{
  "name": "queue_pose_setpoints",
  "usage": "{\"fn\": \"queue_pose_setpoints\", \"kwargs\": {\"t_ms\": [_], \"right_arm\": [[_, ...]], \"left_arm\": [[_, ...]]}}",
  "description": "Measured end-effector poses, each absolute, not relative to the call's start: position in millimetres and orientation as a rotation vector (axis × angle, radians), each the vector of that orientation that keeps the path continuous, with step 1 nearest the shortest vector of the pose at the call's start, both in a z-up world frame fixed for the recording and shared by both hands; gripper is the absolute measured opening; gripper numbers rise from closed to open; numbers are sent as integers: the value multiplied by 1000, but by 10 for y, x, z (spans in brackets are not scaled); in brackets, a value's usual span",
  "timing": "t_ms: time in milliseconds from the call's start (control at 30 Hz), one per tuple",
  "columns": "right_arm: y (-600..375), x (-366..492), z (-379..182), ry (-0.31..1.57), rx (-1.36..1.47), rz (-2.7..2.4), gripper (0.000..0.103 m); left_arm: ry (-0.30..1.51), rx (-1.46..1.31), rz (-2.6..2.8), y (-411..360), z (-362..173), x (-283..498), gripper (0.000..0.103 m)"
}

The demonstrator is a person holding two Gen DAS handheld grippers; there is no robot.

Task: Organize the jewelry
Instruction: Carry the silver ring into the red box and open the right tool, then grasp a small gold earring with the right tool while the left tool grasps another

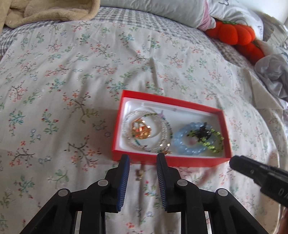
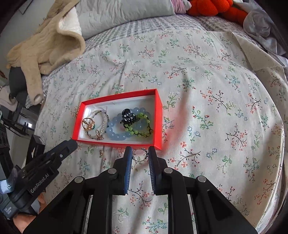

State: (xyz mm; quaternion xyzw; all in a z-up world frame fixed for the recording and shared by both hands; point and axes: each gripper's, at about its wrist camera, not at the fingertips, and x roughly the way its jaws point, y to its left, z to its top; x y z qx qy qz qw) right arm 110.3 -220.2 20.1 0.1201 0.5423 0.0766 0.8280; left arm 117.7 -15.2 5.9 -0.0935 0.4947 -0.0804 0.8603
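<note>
Two claws of mine hover over a flowered bedspread (image 2: 207, 86), both just short of the near wall of a red box (image 1: 162, 160) that lies on the bed. My left gripper (image 1: 143, 157) stands with its jaws apart and nothing between them; a small gold charm (image 1: 139, 175) lies on the cloth below the gap, blurred. My right gripper (image 2: 140, 149) also has its jaws apart, and a thin ring with a short beaded chain (image 2: 141, 154) lies on the bedspread between the tips, apparently untouched by either pad. Inside the white-lined box sit a coil of clear beaded bracelets (image 2: 100, 124) with a gold ring (image 2: 88, 124) on it at the left end, a pale blue bead bracelet (image 2: 117, 132) in the middle, and a green bead bracelet (image 2: 139, 128) with a black hair claw (image 2: 127, 117) overlapping it at the right end. Beige blanket (image 2: 46, 45), grey pillow (image 2: 122, 12) and an orange plush toy (image 1: 235, 34) lie at the head of the bed
</note>
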Motion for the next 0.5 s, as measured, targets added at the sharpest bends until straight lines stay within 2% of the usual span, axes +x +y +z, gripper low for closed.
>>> {"fn": "queue_pose_setpoints", "kwargs": {"t_ms": [233, 500], "right_arm": [[-1950, 1283, 122, 1150, 238, 174, 20], [-1768, 1445, 63, 1134, 216, 166, 20]], "left_arm": [[1079, -167, -122, -12, -46, 1162, 35], [1104, -157, -108, 67, -111, 1166, 35]]}}
